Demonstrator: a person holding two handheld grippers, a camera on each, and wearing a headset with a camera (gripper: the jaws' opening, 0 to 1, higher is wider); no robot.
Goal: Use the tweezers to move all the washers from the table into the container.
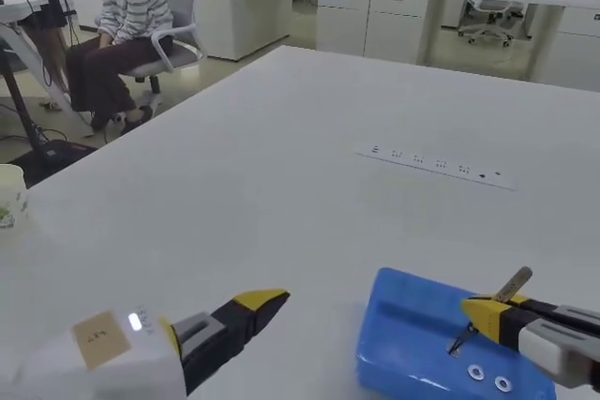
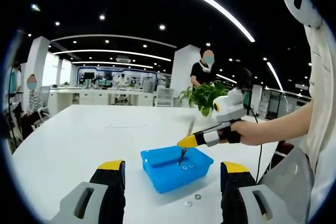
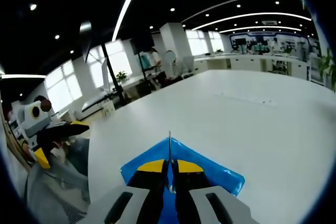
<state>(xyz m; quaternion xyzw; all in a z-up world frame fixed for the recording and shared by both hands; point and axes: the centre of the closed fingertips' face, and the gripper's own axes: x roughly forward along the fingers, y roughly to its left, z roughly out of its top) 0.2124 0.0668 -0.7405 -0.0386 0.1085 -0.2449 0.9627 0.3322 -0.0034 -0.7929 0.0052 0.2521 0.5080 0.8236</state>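
Observation:
A blue container [image 1: 412, 344] sits on the white table near the front right, with two washers [image 1: 488, 378] inside it. My right gripper [image 1: 483, 311] hangs over the container, shut on the tweezers [image 1: 461, 337], whose tips point down into it. In the right gripper view the tweezers [image 3: 169, 150] stick out between the closed jaws above the container [image 3: 220, 177]. My left gripper [image 1: 272, 302] hovers left of the container, open and holding nothing. Its own view shows the container [image 2: 157, 179], the right gripper [image 2: 189, 141] and two washers [image 2: 192, 200] on the table in front.
A person sits on a chair [image 1: 127, 25] beyond the table's far left corner. A socket strip [image 1: 436, 166] is set into the table top. A white cup [image 1: 9, 196] stands at the left edge. A plant [image 2: 202, 95] is across the table.

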